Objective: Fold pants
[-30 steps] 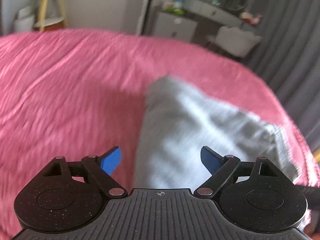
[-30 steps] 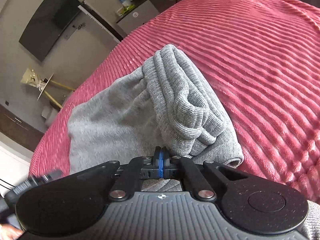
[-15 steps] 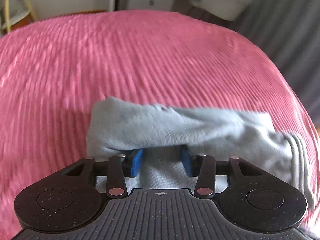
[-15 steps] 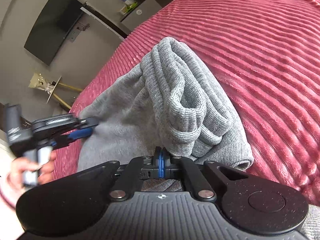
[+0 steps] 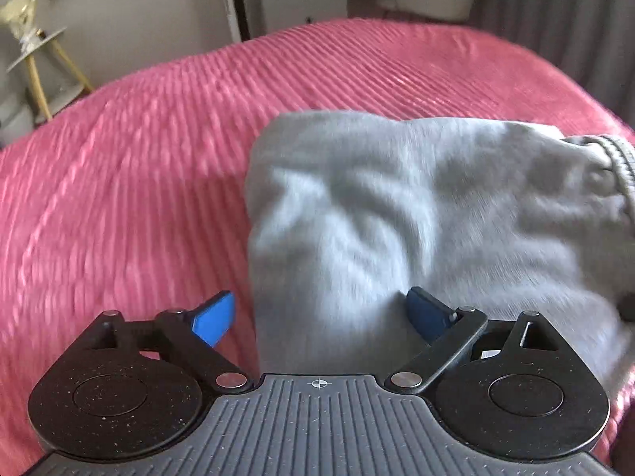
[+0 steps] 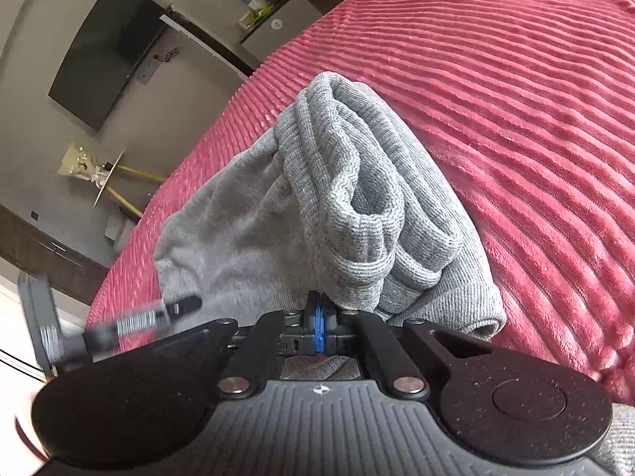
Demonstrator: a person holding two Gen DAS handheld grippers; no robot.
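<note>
A pink bedspread [image 5: 139, 166] carries folded grey pants [image 5: 416, 214], lying toward three o'clock in the left view. The left gripper [image 5: 319, 313] gapes wide over them; at six o'clock the right gripper [image 6: 319, 327] pinches their near edge.

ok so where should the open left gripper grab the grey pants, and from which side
Take the grey pants at their free folded edge nearest the left gripper, coming in low from the near side with the jaws spread over that edge. It's the thickest, rounded part on the pink bedspread, and the right gripper already pinches the ribbed-cuff end.
</note>
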